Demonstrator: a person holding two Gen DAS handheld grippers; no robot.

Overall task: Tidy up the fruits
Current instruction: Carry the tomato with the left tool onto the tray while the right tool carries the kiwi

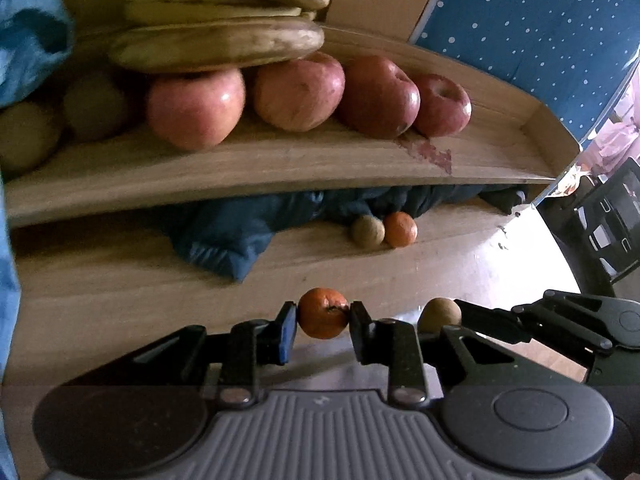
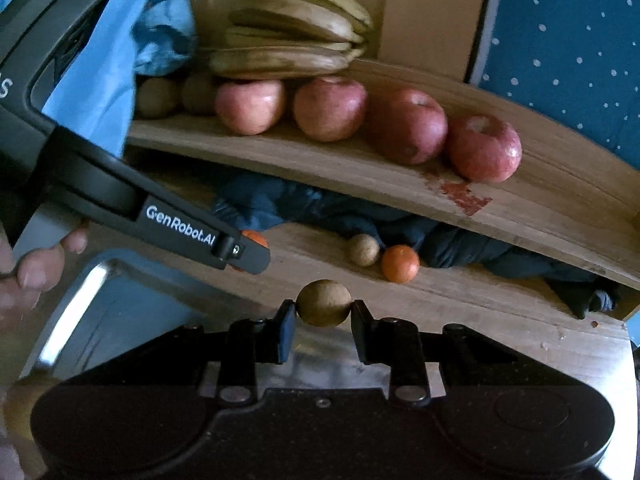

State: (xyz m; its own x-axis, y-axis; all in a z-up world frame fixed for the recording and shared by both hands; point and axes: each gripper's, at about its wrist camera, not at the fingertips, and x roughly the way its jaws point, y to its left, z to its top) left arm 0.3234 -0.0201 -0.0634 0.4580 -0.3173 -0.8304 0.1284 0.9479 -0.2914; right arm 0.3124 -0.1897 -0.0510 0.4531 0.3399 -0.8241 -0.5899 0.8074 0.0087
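My left gripper [image 1: 323,317] is shut on a small orange [image 1: 323,319], held above the wooden table. My right gripper [image 2: 323,308] is shut on a brown kiwi [image 2: 324,302]; that kiwi [image 1: 439,314] and the right gripper's fingers [image 1: 488,320] also show at the right of the left wrist view. In the right wrist view the left gripper's finger [image 2: 240,254] covers most of the held orange [image 2: 256,238]. A wooden shelf [image 1: 280,164] holds several red apples [image 1: 196,108], bananas [image 1: 216,44] and kiwis [image 1: 94,106]. Under it lie a kiwi [image 1: 368,231] and an orange [image 1: 401,229].
A dark blue cloth [image 1: 240,232] is bunched under the shelf. A metal tray [image 2: 100,304] lies on the table below the grippers. A person's hand [image 2: 36,268] holds the left gripper. A blue dotted fabric [image 1: 540,20] hangs at the right, and a black chair [image 1: 608,224] stands beyond.
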